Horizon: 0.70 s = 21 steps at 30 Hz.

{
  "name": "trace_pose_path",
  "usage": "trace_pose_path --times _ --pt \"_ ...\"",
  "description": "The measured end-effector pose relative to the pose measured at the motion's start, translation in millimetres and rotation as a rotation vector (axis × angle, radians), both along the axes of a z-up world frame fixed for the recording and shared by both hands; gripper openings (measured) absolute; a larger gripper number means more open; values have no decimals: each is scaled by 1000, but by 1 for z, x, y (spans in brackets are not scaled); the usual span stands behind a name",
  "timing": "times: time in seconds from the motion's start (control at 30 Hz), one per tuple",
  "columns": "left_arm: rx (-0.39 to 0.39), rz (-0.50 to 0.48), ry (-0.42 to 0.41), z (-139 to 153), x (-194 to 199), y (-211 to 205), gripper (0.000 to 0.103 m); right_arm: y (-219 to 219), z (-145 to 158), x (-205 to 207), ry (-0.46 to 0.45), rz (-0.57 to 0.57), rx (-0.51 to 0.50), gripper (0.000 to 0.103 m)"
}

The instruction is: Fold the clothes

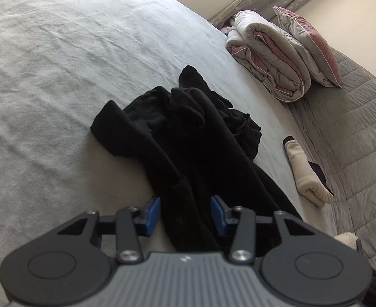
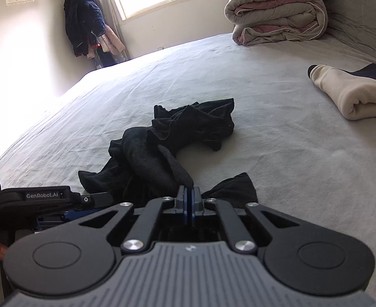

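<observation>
The right tongs (image 2: pixel 188 192) are clamped on an edge of the black garment (image 2: pixel 162 151); the left tongs (image 1: pixel 185 211) straddle its cloth, pads not visibly pressing. It lies crumpled mid-bed (image 1: pixel 60 64), folding barely begun, though a cream garment (image 2: pixel 351 93) sits rolled nearby.

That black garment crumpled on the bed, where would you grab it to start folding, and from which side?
Probably by an edge rather than the bunched middle. The black garment lies crumpled on the bed sheet, with one strip trailing toward the camera. The right gripper is shut on that strip's end. The left gripper straddles another near edge, its blue pads apart. Coming from the near side, low, suits both.
</observation>
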<state>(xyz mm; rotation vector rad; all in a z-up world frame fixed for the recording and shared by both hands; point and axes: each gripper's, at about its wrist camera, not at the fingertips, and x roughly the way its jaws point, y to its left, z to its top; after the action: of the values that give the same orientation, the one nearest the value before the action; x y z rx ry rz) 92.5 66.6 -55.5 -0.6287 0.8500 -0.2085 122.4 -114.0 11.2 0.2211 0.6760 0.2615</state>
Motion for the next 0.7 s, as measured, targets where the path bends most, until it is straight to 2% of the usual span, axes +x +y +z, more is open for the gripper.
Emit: trace_pose_path --times 0.03,0.13,0.2,0.4,0.6,0.7 --pt "10 -4 1 -1 0 -3 27 -5 2 0 -5 -15 -3 3" --pt "68 -13 -12 0 -2 -10 10 -21 4 -1 -15 -70 -25 3" --pt "115 -17 -29 4 -4 -14 3 -32 5 -2 -24 -105 -39 3" --pt "233 1 -86 19 -16 -17 1 -60 10 -8 -51 -188 -70 3" --pt "266 20 -165 46 -42 -2 1 -73 22 -26 -75 -196 -98 3" --pt "256 11 -196 58 -59 4 1 -75 28 -37 -89 -180 -108 3"
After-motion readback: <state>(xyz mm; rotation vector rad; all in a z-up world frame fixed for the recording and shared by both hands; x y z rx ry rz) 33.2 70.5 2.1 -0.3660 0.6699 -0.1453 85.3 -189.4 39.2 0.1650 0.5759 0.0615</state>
